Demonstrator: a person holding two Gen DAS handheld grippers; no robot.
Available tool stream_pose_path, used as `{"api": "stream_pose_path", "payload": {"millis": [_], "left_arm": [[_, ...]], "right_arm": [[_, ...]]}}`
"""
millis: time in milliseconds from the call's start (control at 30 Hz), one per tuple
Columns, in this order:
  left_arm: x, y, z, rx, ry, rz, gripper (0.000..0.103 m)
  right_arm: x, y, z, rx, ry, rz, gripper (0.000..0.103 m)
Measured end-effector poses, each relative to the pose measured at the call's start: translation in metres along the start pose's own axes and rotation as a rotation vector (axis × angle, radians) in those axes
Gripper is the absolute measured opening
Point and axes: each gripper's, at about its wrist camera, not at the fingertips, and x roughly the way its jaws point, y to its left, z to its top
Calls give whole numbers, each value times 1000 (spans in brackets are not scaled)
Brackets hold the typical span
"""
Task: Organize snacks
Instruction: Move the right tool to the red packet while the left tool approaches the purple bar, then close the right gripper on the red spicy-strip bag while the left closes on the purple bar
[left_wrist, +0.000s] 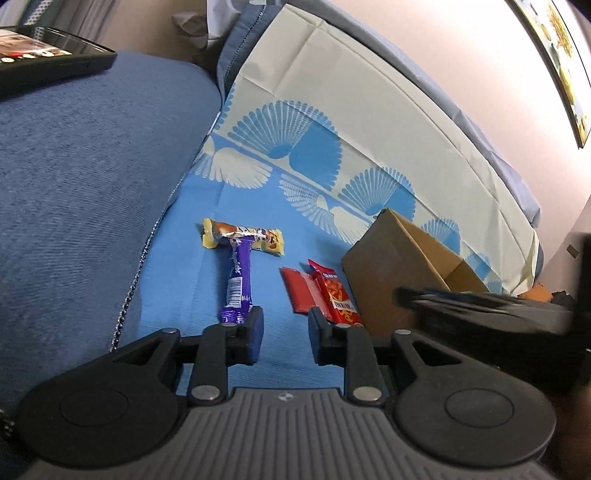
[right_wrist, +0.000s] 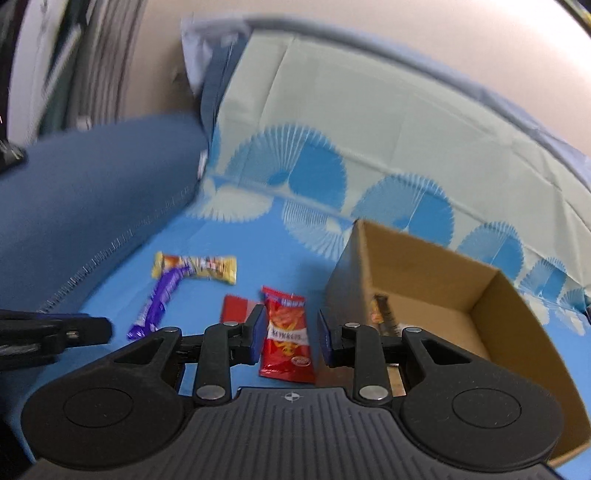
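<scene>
Both tongs, left (left_wrist: 285, 332) and right (right_wrist: 291, 332), gape empty; red bag (right_wrist: 286, 334) and purple bar (left_wrist: 236, 280) labels too blurry to read

The right-wrist view is smeared throughout, so the print on the red snack packet (right_wrist: 286, 332) cannot be read. Inside the cardboard box (right_wrist: 491, 295) a dark wrapper (right_wrist: 382, 312) shows only in part, the gripper's finger covering its lower end (what it is cannot be told). In the left-wrist view the other gripper (left_wrist: 480, 299) is a dark blur cut off at the right edge, and the phone (left_wrist: 48, 55) is clipped at the left edge.
</scene>
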Motion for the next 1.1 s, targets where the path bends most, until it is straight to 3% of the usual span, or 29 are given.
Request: {"api": "stream_pose_path", "payload": {"millis": [100,300,400,467,600,767,900,1100], "left_arm": [[-2,1,1,0,-3,-6,32],[-5,1,0,1,-8,-19,33],[-5,1,0,1,-11,-22,33],[-5,1,0,1,-13,-21,34],[-5,1,0,-1,-18,-23,34],[-7,0,0,-2,-22,-26,34],[-7,0,0,-2,-22,-25,34],[-8,0,1,-1,-22,-18,34]], "right_arm": [[41,8,1,4,105,-36,33],[103,28,-9,-117,263,-67,53],[117,37,-10,-164,275,-77,63],[122,38,-11,-161,279,-84,62],[125,36,-10,-140,276,-87,55],[127,27,-15,-90,280,-54,18],[118,27,-19,-99,243,-29,9],[93,21,-19,-72,192,30,7]]}}
